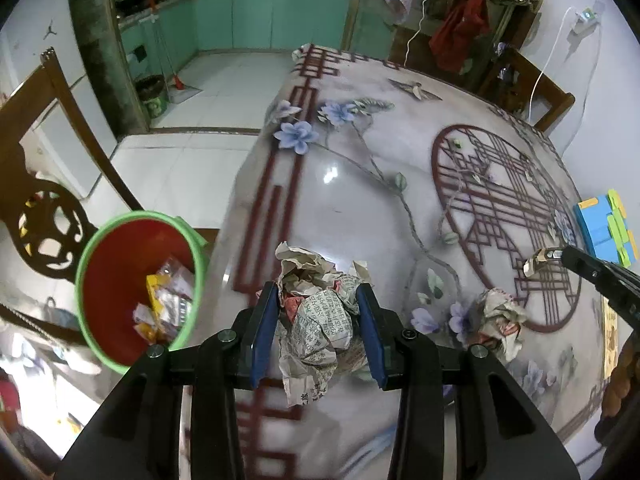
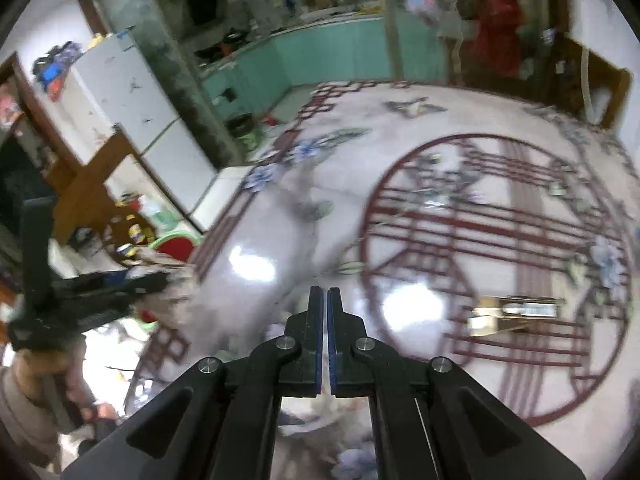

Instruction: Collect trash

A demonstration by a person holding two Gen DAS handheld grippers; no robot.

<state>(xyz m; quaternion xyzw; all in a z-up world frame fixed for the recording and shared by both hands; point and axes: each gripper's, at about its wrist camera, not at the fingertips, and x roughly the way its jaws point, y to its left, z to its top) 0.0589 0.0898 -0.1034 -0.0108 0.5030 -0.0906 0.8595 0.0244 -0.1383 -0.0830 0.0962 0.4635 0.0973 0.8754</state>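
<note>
In the left wrist view my left gripper is shut on a big ball of crumpled newspaper and holds it over the table's left edge. The red bin with a green rim stands to the left below the table edge, with wrappers inside. A second crumpled paper ball lies on the table to the right. My right gripper shows at the far right of the left wrist view, beside a small scrap. In the right wrist view my right gripper is shut and empty above the table. A small brown box lies to its right.
The patterned tablecloth covers the table. A blue and green box sits at the right edge. A wooden chair stands left of the bin. Another chair stands behind the table. The right wrist view is motion-blurred.
</note>
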